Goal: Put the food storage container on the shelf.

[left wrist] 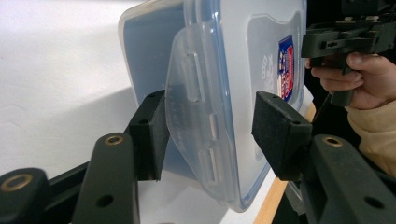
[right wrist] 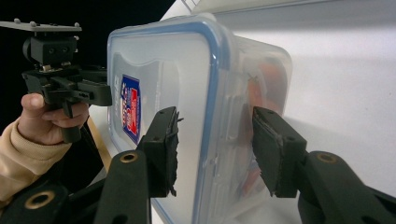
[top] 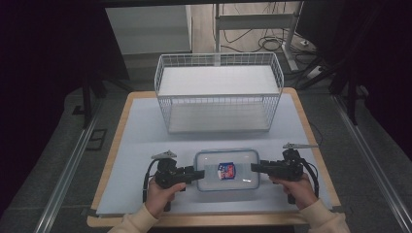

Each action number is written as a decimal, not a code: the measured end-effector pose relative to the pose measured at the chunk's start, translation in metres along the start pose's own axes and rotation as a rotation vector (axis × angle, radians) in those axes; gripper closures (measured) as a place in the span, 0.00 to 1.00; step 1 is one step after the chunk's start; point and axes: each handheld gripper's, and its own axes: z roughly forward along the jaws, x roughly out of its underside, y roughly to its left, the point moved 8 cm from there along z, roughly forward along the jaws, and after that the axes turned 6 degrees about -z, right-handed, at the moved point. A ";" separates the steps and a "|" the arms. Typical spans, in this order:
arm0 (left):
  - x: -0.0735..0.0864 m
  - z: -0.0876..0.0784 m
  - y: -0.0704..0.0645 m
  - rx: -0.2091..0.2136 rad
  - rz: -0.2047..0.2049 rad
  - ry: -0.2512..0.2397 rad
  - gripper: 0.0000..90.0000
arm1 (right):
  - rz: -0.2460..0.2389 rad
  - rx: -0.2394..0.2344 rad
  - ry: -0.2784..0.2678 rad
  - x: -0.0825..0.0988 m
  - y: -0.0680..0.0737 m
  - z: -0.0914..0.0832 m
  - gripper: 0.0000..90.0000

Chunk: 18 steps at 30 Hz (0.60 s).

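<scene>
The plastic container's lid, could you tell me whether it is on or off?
On. The blue-rimmed lid covers the plastic container and sits flat on it in the high view; whether the side clip is latched, I cannot tell.

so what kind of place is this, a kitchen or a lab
Most likely a lab or recording workspace, not a kitchen: a bare table with a white mat, loose cables on the floor behind, and only a wire basket and a plastic container set out.

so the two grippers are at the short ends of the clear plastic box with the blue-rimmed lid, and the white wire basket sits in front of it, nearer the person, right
Not quite. The left gripper and right gripper do flank the short ends of the clear plastic box with the blue-rimmed lid, but the white wire basket stands behind it, farther from the person. The high view shows this.
</scene>
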 end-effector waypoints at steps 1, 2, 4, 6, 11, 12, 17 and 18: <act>0.000 0.000 0.000 0.000 0.000 0.000 0.53 | -0.004 0.001 0.000 0.000 0.000 0.000 0.59; 0.000 0.000 0.000 -0.003 0.004 -0.004 0.53 | -0.004 0.001 0.000 0.000 0.000 0.000 0.59; 0.000 -0.001 -0.001 -0.009 0.013 -0.006 0.53 | -0.013 0.002 -0.005 0.000 0.001 0.000 0.59; -0.001 -0.002 -0.002 -0.014 0.021 -0.011 0.54 | -0.021 0.004 -0.009 -0.001 0.001 0.000 0.59; -0.006 -0.006 -0.004 -0.017 0.038 -0.029 0.54 | -0.028 0.001 -0.028 -0.003 0.004 0.000 0.59; -0.007 -0.007 -0.005 -0.017 0.036 -0.034 0.54 | -0.031 0.002 -0.029 -0.004 0.004 -0.001 0.59; -0.011 -0.009 -0.006 -0.017 0.042 -0.047 0.54 | -0.041 0.005 -0.046 -0.009 0.006 -0.001 0.59; -0.013 -0.009 -0.007 -0.017 0.044 -0.050 0.54 | -0.045 0.007 -0.051 -0.012 0.007 -0.002 0.59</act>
